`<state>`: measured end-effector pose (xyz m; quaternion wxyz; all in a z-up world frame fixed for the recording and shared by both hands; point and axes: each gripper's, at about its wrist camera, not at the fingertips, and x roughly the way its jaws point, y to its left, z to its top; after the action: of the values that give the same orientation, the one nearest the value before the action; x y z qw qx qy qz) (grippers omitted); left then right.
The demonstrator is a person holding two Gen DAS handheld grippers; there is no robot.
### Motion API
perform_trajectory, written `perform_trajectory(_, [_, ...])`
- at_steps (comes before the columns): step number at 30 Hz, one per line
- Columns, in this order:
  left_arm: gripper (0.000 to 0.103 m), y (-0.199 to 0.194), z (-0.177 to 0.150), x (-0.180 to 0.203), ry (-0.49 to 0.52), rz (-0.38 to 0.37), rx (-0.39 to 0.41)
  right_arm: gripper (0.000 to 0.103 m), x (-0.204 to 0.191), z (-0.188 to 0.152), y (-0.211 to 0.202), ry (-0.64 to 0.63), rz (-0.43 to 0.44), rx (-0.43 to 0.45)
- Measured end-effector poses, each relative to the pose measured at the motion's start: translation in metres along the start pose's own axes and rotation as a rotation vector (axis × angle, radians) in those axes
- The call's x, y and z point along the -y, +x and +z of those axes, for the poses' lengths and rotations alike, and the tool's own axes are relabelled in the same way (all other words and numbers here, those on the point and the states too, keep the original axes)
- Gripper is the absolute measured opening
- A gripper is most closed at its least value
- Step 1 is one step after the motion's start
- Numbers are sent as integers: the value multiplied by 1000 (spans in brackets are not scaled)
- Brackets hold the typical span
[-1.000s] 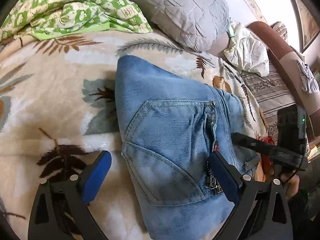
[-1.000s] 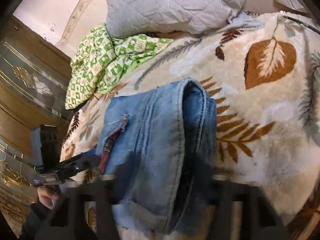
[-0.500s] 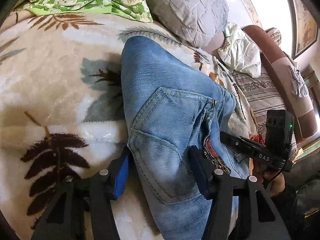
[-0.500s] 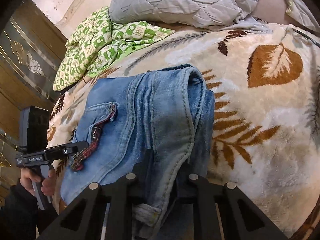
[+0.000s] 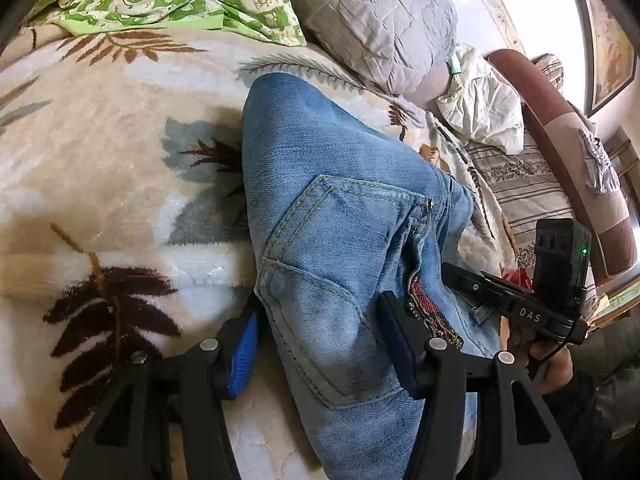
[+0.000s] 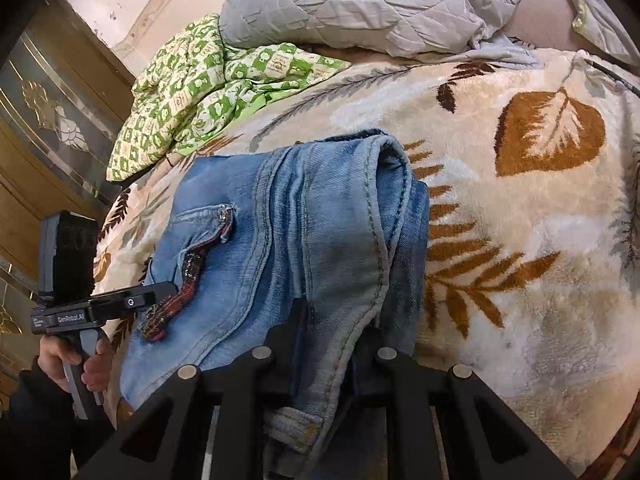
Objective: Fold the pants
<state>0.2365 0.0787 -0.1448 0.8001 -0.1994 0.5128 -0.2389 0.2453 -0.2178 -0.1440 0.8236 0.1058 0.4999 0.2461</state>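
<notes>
Gripping the folded jeans point(image 5: 340, 248) from the near edge, both grippers sit low at the foot of the bundle on the bed. The left gripper point(image 5: 320, 344) stands about half open with its blue pads pressed on either side of a thick wad of denim under the back pocket point(image 5: 344, 272). The right gripper point(image 6: 328, 332) is drawn in much tighter, pinching the waistband side where the seam runs down between its fingers.

The jeans lie folded on the leaf-patterned blanket point(image 6: 540, 240), the beaded red trim point(image 6: 180, 292) by the pocket facing up and the rounded fold edge on the far side.

My worry is the uneven bite. The left gripper appears to hold several layers at once, so a lower layer could slip free when the bundle lifts, and the fold would sag open. The right gripper's hold looks narrow, close to the hem, and a pull there might peel only the top layer. If the two hands rise at different rates the denim could twist, and the plush blanket may drag against the underside.

Farther off lie a green checked cloth point(image 5: 168, 0) and a grey quilted pillow point(image 6: 380, 4), both well apart from the jeans, so a long swing would be needed to catch them.
</notes>
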Motion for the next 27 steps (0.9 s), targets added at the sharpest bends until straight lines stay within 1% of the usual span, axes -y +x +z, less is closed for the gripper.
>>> perform_trajectory(1, [60,-1,0,1,0,2,4,18,0,0,0,0,-2,-1])
perform_trajectory(3, [69,-6,1,8,27,25,31,19,-3,1,-2,-11,-7,3])
perform_trajectory(4, [82,-10,2,11,29,56,41,23,-4,3,-4,-20,0,2])
perform_trajectory(5, [97,-15,6,12,10,100,48,31,-6,5,-7,-20,2,-5])
perform_trajectory(6, [102,-20,9,12,-17,132,54,41,-7,7,-11,-12,0,-18])
perform_trajectory(7, [103,-29,14,11,-51,144,61,74,-9,10,-15,-5,16,-32])
perform_trajectory(8, [103,-39,20,13,-72,144,59,103,-13,14,-23,5,26,-44])
perform_trajectory(9, [103,-51,24,18,-71,167,75,103,-18,18,-32,7,1,-34])
perform_trajectory(10, [103,-65,28,26,-51,210,118,103,-24,22,-44,0,-21,-4])
perform_trajectory(11, [103,-81,29,38,-14,274,174,103,-32,28,-58,-12,-34,30])
perform_trajectory(12, [103,-101,27,56,42,358,252,103,-39,32,-71,-17,-53,56])
perform_trajectory(13, [103,-116,24,73,88,431,312,103,-45,35,-85,-17,-86,87])
perform_trajectory(15, [103,-147,7,109,192,560,425,103,-62,37,-119,-16,-163,170])
perform_trajectory(16, [103,-156,-3,122,224,604,456,103,-70,34,-133,-19,-199,202])
perform_trajectory(17, [103,-164,-13,135,252,644,485,103,-81,29,-150,-35,-256,236])
perform_trajectory(18, [103,-173,-32,150,280,663,529,103,-91,23,-161,-52,-307,260])
perform_trajectory(19, [103,-178,-46,159,287,659,549,103,-102,11,-174,-67,-385,299])
perform_trajectory(21, [103,-179,-71,171,290,625,541,103,-115,-12,-192,-79,-480,357])
perform_trajectory(23, [103,-171,-98,175,285,596,510,103,-124,-32,-203,-82,-539,399])
perform_trajectory(24, [103,-167,-105,176,281,600,503,103,-127,-46,-207,-73,-574,424])
perform_trajectory(25, [103,-162,-114,175,278,605,500,103,-127,-60,-209,-60,-591,437])
perform_trajectory(27, [103,-151,-131,170,256,617,482,103,-124,-85,-213,-20,-585,440])
